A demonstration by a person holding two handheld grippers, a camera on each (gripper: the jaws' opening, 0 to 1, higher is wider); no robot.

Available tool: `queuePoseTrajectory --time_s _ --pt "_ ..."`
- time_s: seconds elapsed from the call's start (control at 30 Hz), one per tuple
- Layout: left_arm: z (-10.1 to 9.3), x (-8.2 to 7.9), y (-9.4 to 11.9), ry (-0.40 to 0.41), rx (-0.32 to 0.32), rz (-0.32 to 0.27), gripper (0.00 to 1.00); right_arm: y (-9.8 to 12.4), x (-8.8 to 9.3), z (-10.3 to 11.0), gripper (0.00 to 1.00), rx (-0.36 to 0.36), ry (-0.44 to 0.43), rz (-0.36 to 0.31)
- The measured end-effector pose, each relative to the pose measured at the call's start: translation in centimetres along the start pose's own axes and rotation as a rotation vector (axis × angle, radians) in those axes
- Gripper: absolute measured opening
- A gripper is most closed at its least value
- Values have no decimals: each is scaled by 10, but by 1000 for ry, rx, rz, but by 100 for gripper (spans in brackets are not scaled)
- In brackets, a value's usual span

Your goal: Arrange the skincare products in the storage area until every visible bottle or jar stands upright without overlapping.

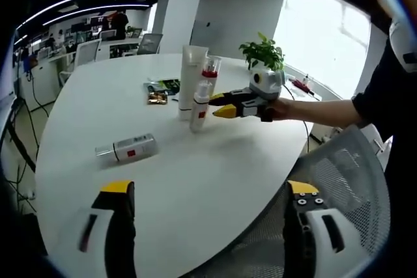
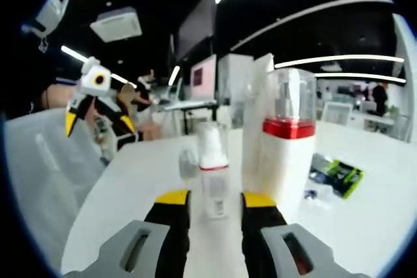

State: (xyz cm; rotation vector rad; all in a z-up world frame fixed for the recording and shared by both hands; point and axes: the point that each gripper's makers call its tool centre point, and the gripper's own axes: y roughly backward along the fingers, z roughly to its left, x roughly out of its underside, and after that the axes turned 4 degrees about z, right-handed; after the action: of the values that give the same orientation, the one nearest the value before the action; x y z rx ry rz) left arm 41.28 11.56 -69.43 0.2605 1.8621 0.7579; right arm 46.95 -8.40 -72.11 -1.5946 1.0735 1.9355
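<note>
Small bottle (image 2: 212, 170): slim, white, clear cap, red band. Stands upright on the tabletop (image 1: 195, 180), long axis vertical, cap up, at the near edge of the standing group. The right gripper (image 2: 215, 206) has its yellow-tipped jaws either side of the base, narrowly parted; whether the pads touch the bottle cannot be told. From the left gripper view, this gripper (image 1: 225, 105) reaches in level, just beside the bottle (image 1: 201, 105). Judged light, rigid plastic, smooth and a little slippery; tall and narrow, so it tips easily. Best held low on the body, below the red band, not by the cap.

Large bottle (image 2: 287, 161): white body, red collar, tall clear cap. Upright, just beside the small bottle, in front of the tube. Probably heavier; take at mid-body.

Tube (image 1: 191, 79): tall, white, upright, the tallest of the group. Likely soft-walled; light squeeze only.

Lying bottle (image 1: 127, 148): white with a red label mark, on its side, well apart from the group. Long axis flat along the tabletop, running across the left gripper view; which end is the cap is unclear. Still to be stood up. Round, likely to roll; pinch across the middle of the body.

Left gripper (image 1: 208, 206): jaws spread wide, holding nothing, near the tabletop edge.
</note>
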Motion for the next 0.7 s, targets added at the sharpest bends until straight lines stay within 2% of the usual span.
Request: queuePoseTrajectory --time_s 0.1,0.33,0.5,0.7 --pt "-2 -1 1 12 2 -2 90 9 0 5 30 17 -15 21" --pt "-3 -7 3 9 -6 13 93 33 -12 14 44 73 -81 7" --pt "-3 -21 9 2 -6 9 94 45 -18 22 56 103 -111 23" --pt "-5 -38 20 -10 -5 -4 94 66 -31 26 67 177 -154 25"
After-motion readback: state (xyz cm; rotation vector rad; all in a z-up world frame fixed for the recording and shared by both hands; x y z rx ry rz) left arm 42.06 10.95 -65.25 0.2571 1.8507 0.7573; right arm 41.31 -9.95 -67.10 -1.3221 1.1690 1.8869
